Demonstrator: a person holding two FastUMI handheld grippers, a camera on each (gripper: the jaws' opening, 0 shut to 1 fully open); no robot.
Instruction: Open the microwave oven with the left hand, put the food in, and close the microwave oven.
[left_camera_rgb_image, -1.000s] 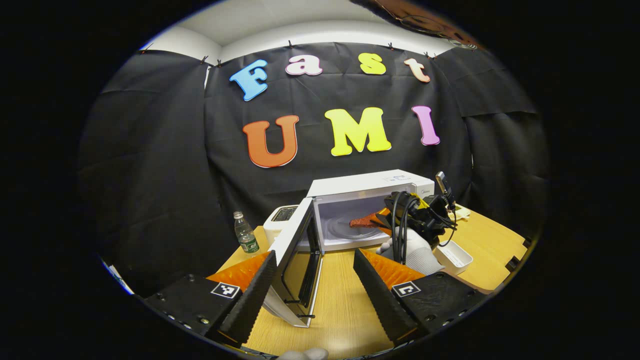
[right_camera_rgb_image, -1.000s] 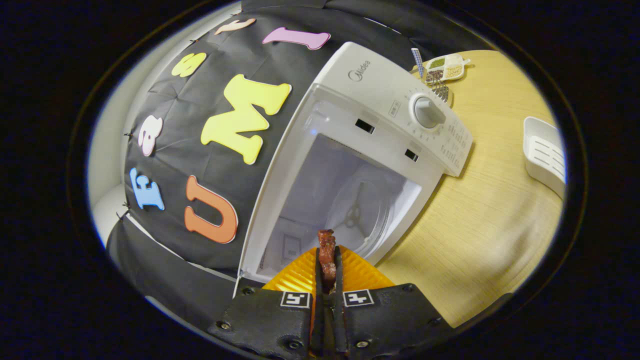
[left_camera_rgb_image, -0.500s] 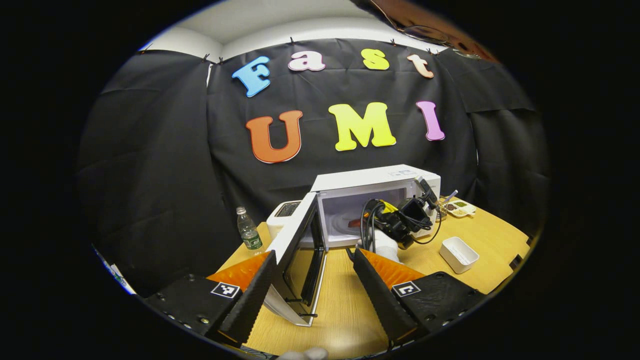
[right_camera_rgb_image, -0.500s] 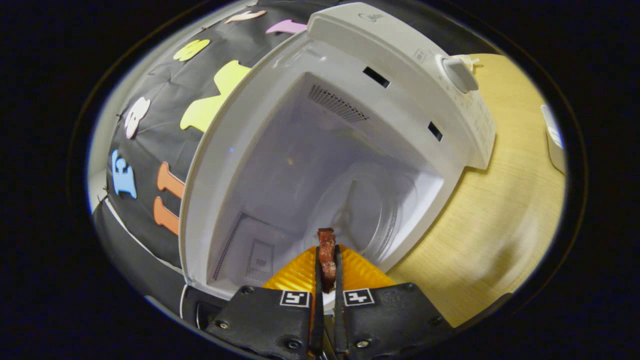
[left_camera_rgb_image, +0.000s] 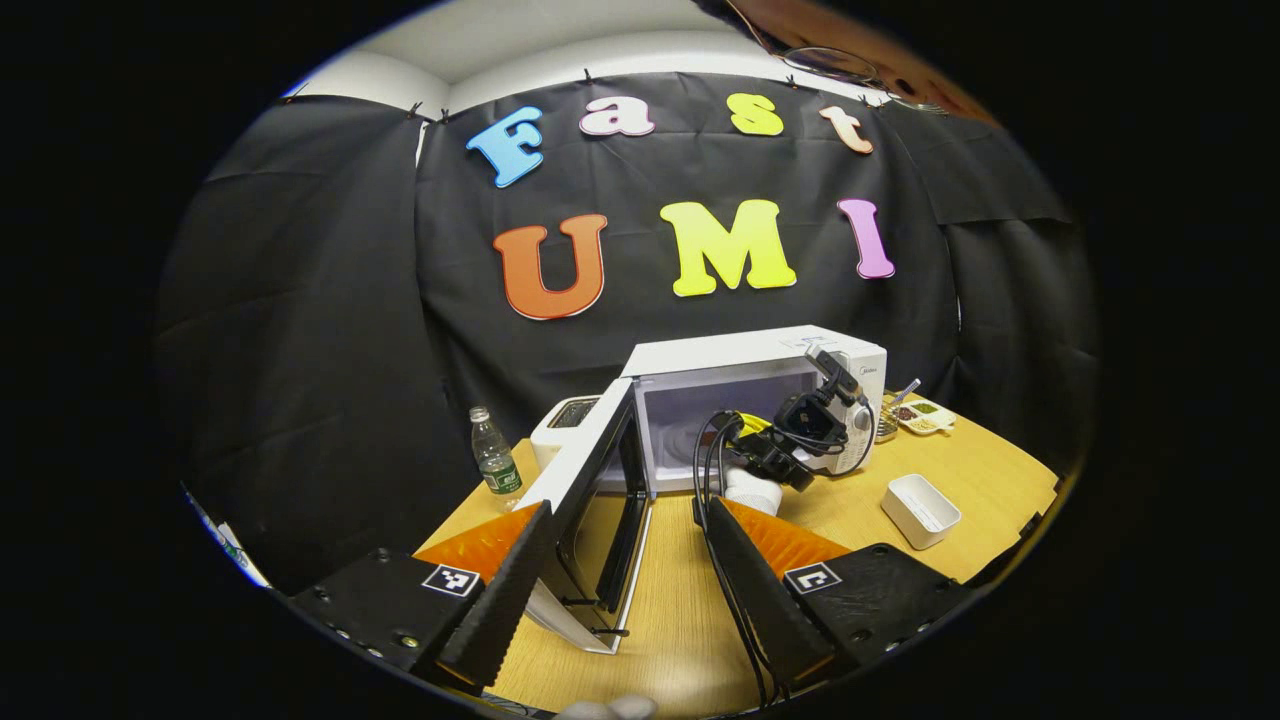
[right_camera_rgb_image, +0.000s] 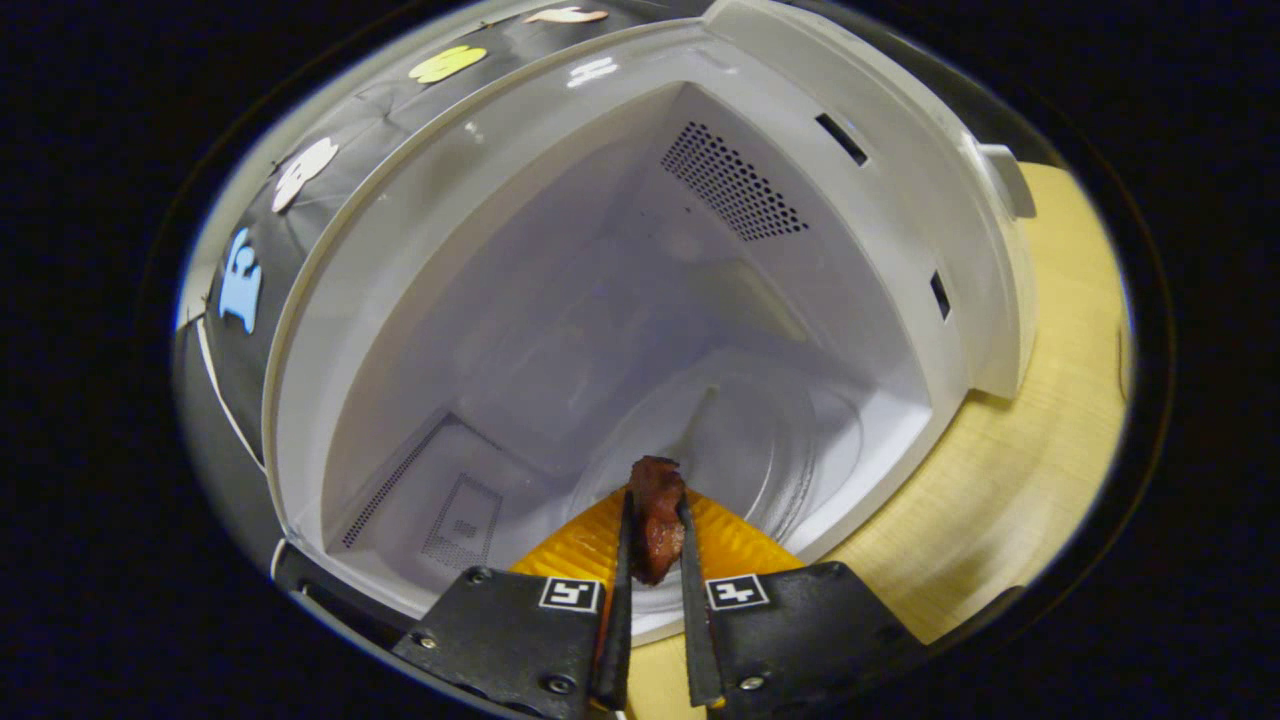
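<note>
Left gripper view, left to right. A plastic water bottle (left_camera_rgb_image: 494, 459) stands upright on the wooden table (left_camera_rgb_image: 990, 490) near its left rear edge. Just to its right sits a white toaster (left_camera_rgb_image: 567, 425), partly hidden behind the microwave door (left_camera_rgb_image: 590, 520). The door is swung fully open toward the camera, its lower edge close to the table. The left gripper (left_camera_rgb_image: 625, 570) hangs in front of the door with its fingers spread wide apart and nothing between them; the left finger overlaps the door's outline, but contact cannot be confirmed. The microwave oven (left_camera_rgb_image: 760, 355) stands at the rear centre of the table, cavity exposed. In front of the cavity, the right gripper (left_camera_rgb_image: 790, 440), trailing black cables, is carried by a white-gloved hand (left_camera_rgb_image: 750, 492) and points into the opening. To the right of the oven lies a small divided dish (left_camera_rgb_image: 925, 415) with a utensil beside it; its contents are too small to identify. Nearer the front sits an empty white rectangular tray (left_camera_rgb_image: 922, 508), well apart from the oven.

Right gripper view, left to right. The cavity's left wall, perforated vent and glass turntable (right_camera_rgb_image: 760, 440) are visible. The right gripper (right_camera_rgb_image: 652, 560) is clamped on the food (right_camera_rgb_image: 655, 515), a dark reddish-brown piece, with both fingers pressing its sides. The food is held at the cavity's threshold, over the near edge of the turntable; whether it touches the glass cannot be told. The oven's control knob (right_camera_rgb_image: 1005, 180) projects at the upper right.
</note>
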